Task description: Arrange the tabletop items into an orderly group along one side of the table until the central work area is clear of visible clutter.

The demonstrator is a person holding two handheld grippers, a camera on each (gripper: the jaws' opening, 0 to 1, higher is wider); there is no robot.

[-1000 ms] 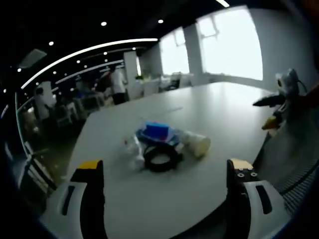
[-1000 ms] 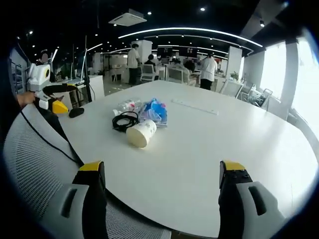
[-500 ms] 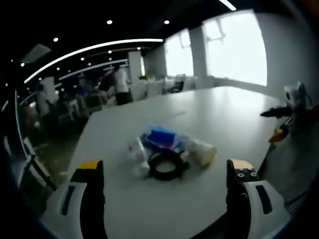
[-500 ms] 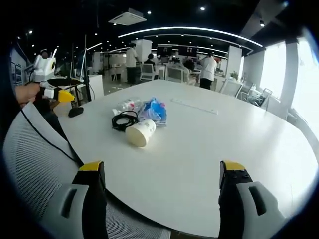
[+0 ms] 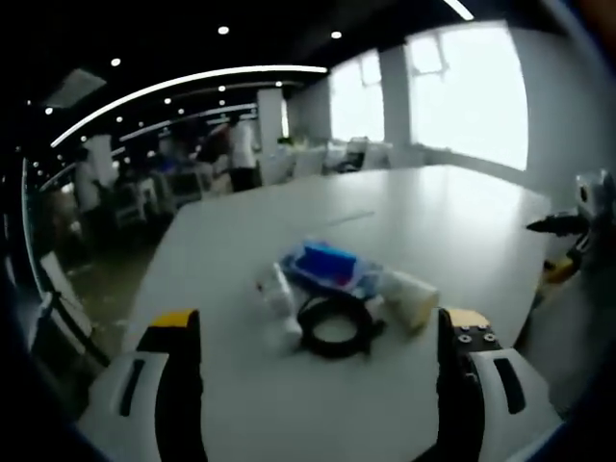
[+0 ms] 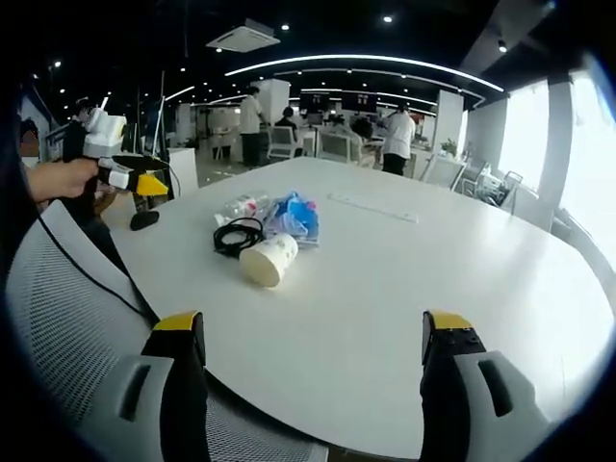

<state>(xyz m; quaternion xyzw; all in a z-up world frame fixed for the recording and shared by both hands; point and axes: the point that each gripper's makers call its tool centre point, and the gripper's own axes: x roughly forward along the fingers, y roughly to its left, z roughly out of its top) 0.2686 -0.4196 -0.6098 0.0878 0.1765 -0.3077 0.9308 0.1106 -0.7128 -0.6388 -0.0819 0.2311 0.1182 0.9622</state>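
I've brought the left hand-held gripper (image 5: pixel 313 385) closer over the last second, jaws spread and empty, so the black cable coil (image 5: pixel 334 324) now sits just ahead at 12 o'clock, the likely first pick. My right hand-held gripper (image 6: pixel 313 385), also spread and empty, hangs over the bench (image 6: pixel 433 289) edge with the tipped paper cup (image 6: pixel 269 259) at 11 o'clock. Touching the coil beyond are a blue packet (image 5: pixel 330 265) and clear bottle (image 5: pixel 278 289), crowding any grasp.

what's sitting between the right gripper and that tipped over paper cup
Nothing: in the right gripper view, only bare white table stretches from the open right gripper to the paper cup.
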